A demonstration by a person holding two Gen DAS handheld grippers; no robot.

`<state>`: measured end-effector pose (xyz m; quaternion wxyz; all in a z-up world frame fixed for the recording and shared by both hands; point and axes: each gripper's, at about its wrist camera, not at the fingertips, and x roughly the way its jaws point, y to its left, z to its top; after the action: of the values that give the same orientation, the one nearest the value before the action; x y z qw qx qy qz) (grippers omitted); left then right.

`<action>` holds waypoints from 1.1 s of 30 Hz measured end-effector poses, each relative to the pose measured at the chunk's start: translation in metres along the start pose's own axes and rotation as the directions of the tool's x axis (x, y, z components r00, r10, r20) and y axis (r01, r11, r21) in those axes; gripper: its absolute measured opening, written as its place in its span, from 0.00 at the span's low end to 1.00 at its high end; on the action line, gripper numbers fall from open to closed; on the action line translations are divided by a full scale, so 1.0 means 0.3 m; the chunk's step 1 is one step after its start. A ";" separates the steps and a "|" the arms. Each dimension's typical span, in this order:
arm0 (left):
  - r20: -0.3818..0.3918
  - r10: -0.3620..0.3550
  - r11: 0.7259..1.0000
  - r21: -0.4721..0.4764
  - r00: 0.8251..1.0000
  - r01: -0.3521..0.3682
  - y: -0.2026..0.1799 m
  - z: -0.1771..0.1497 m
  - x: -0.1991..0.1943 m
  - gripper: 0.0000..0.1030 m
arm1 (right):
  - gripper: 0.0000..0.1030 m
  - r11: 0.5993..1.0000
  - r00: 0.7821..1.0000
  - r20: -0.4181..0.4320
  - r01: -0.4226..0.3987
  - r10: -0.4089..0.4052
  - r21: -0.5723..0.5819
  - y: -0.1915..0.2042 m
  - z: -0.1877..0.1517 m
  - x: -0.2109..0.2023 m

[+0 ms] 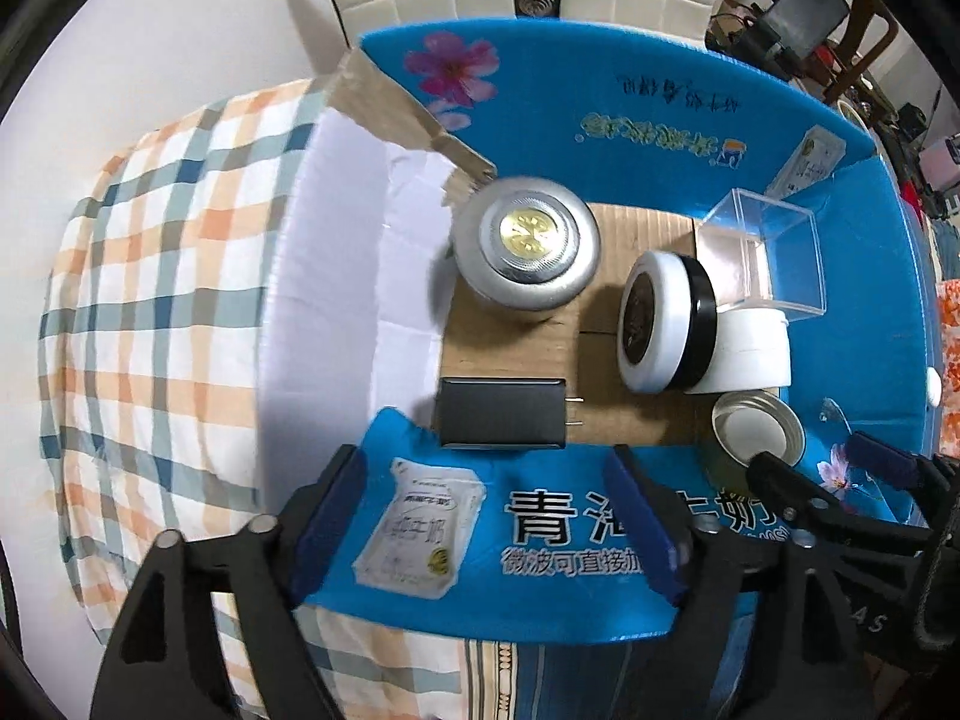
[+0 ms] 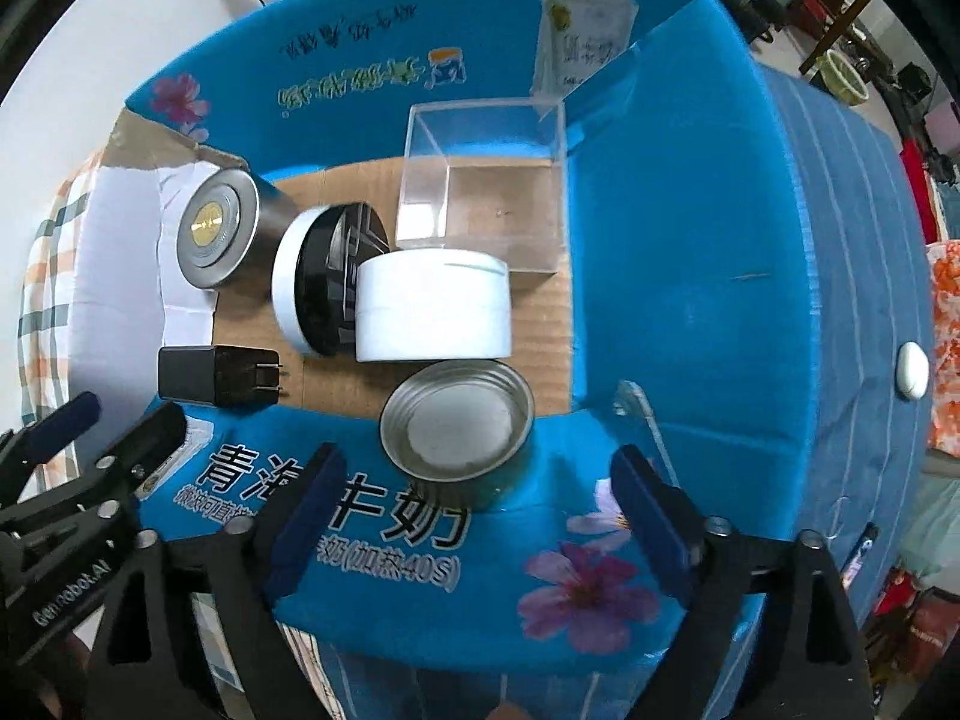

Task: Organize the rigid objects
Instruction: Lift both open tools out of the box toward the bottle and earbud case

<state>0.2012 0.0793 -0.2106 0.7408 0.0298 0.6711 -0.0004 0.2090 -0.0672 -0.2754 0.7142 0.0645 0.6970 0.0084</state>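
Observation:
An open blue cardboard box (image 1: pixel 600 96) (image 2: pixel 690 240) holds several rigid items. Inside lie a silver round tin with a gold centre (image 1: pixel 527 241) (image 2: pixel 219 229), a black-and-white round case on its edge (image 1: pixel 666 319) (image 2: pixel 324 279), a white round container (image 1: pixel 753 351) (image 2: pixel 435 306), a clear plastic cube (image 1: pixel 765 252) (image 2: pixel 486 180), a black plug adapter (image 1: pixel 501 412) (image 2: pixel 219 375) and an open metal tin (image 1: pixel 757 427) (image 2: pixel 459 417). My left gripper (image 1: pixel 498 525) is open and empty over the near flap. My right gripper (image 2: pixel 480 510) is open and empty just before the metal tin.
The box rests on a checked cloth (image 1: pixel 156 300) over a bed, with blue bedding (image 2: pixel 852 240) to the right. A small white oval object (image 2: pixel 913 370) lies on that bedding. Cluttered furniture (image 1: pixel 804 18) stands behind. Each gripper shows at the edge of the other's view.

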 end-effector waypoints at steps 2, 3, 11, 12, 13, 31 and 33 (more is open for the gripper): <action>0.013 -0.008 1.000 -0.016 1.000 0.008 0.025 -0.004 -0.019 0.84 | 1.00 1.000 1.000 0.012 -0.013 0.013 -0.006 -0.013 0.001 -0.026; 0.018 -0.006 1.000 -0.026 1.000 0.006 0.028 -0.010 -0.025 0.92 | 1.00 1.000 1.000 0.017 -0.015 0.015 -0.008 -0.021 -0.005 -0.037; 0.071 0.008 0.998 -0.055 0.997 -0.004 0.067 -0.034 -0.116 1.00 | 1.00 0.999 0.996 0.092 -0.012 0.016 -0.045 -0.013 -0.056 -0.187; 0.079 0.007 0.998 -0.057 0.997 -0.002 0.070 -0.038 -0.128 1.00 | 1.00 0.999 0.995 0.102 -0.012 0.017 -0.051 -0.014 -0.065 -0.207; 0.089 0.006 0.998 -0.060 0.996 -0.001 0.073 -0.044 -0.152 1.00 | 1.00 0.998 0.993 0.115 -0.007 0.014 -0.059 -0.012 -0.072 -0.234; 0.272 0.009 0.999 -0.052 0.962 0.005 0.056 -0.137 -0.458 1.00 | 1.00 0.998 0.962 0.267 -0.046 0.057 -0.049 -0.030 -0.223 -0.623; 0.282 0.007 0.999 -0.050 0.959 0.008 0.048 -0.145 -0.473 1.00 | 1.00 0.998 0.963 0.263 -0.056 0.065 -0.040 -0.042 -0.231 -0.633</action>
<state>0.1446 0.0901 -0.0732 0.8293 0.0103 0.5586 0.0122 0.1335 -0.0933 -0.0894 0.8011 0.0749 0.5930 0.0326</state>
